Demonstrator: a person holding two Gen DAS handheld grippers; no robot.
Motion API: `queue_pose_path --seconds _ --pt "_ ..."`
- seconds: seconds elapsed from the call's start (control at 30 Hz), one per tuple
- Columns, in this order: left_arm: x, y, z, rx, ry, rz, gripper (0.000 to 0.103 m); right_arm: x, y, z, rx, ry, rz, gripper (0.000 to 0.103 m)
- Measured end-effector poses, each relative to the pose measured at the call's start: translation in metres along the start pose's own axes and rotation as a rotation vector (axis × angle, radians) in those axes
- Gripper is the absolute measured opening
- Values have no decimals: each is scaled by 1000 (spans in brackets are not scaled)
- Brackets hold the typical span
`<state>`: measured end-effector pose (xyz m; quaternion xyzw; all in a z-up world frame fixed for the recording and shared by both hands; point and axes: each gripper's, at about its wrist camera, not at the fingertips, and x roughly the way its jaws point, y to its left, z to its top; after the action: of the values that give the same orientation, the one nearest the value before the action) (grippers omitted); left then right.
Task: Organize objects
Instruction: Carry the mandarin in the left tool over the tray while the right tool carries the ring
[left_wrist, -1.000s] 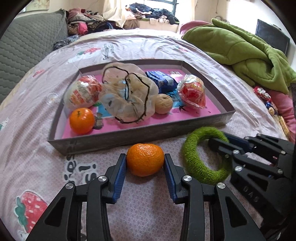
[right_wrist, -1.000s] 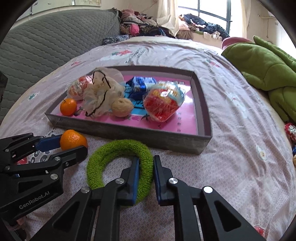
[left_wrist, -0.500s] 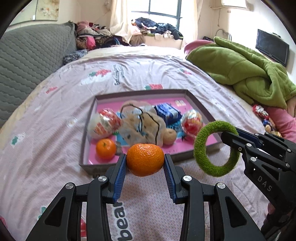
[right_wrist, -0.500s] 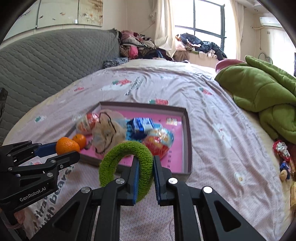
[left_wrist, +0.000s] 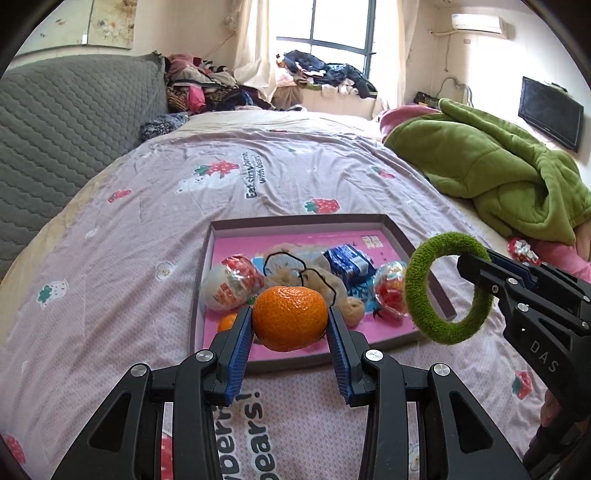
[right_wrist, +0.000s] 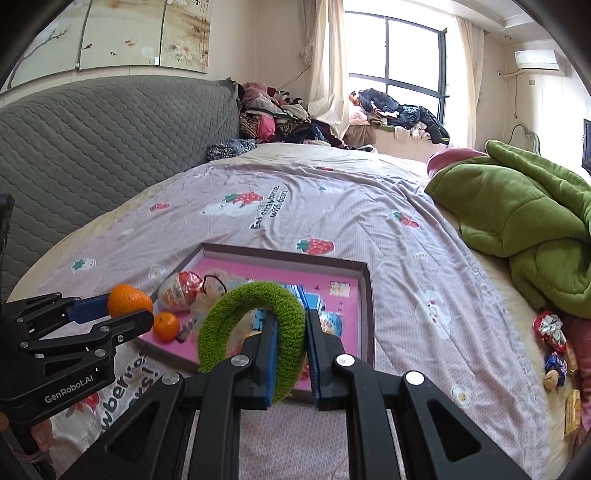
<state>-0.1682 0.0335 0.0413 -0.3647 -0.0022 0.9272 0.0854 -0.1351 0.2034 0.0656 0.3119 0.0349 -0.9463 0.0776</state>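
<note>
My left gripper (left_wrist: 290, 338) is shut on an orange mandarin (left_wrist: 290, 318), held in the air above the near edge of a grey tray (left_wrist: 295, 221) with a pink floor. The same mandarin (right_wrist: 129, 300) shows at the left of the right wrist view. My right gripper (right_wrist: 289, 350) is shut on a fuzzy green ring (right_wrist: 255, 295), which hangs upright over the tray (right_wrist: 365, 306); the ring (left_wrist: 448, 288) also appears at the right of the left wrist view. Inside the tray lie a second mandarin (right_wrist: 166, 325), wrapped snacks (left_wrist: 232, 282), a blue packet (left_wrist: 349, 263) and a beige pouch (left_wrist: 295, 267).
The tray rests on a bed with a pinkish strawberry-print cover (left_wrist: 147, 236). A green blanket (left_wrist: 498, 177) is heaped at the right, a grey quilted headboard (right_wrist: 92, 140) at the left. Small wrapped sweets (right_wrist: 550, 328) lie by the bed's right edge. Clothes pile up near the window.
Both grippers have risen off the bed with the mandarin and the green ring, which lay on the cover in front of the tray. The tray now looks smaller and lower.
</note>
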Motion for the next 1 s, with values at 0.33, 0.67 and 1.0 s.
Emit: queue_pose_path --seconds 0.33,0.67,1.0 --pt "8 5 14 -14 -12 -6 41 3 -1 15 -5 -24 -4 14" --pt "29 12 25 -13 -3 0 41 24 -7 34 4 -26 -23 15" --pt "68 17 28 -14 36 9 41 76 -13 32 15 48 -32 15"
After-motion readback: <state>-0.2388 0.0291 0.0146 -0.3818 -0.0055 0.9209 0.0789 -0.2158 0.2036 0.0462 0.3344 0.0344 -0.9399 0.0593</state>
